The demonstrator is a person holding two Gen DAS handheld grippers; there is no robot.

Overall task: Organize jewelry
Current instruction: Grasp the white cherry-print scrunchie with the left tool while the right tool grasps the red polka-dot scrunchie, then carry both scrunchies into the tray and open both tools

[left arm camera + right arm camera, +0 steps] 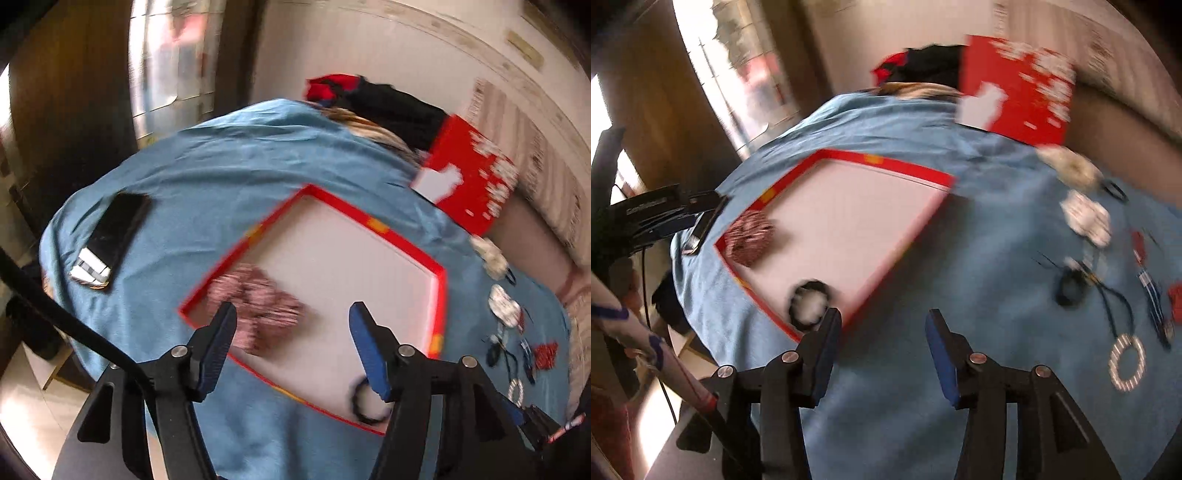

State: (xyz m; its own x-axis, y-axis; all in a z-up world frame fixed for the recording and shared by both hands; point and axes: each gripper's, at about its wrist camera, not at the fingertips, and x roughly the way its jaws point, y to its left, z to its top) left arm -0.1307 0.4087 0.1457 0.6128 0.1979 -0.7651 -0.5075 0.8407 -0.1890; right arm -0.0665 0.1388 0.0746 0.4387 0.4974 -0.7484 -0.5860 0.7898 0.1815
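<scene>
A blue cloth (886, 424) covers the counter beneath both claws. Ahead of the left claw (293, 314), jaws wide and empty, lies the red-rimmed tray (441, 291), holding a pink striped scrunchie (258, 302) by its left finger and a black ring (364, 402) by its right one. The right claw (882, 321), also wide and empty, hovers over cloth with the tray (908, 173) ahead-left. The loose jewelry (1086, 280) lies ahead-right of it, the beaded bangle (1127, 362) closest, so the right claw seems better placed for the next pick.
</scene>
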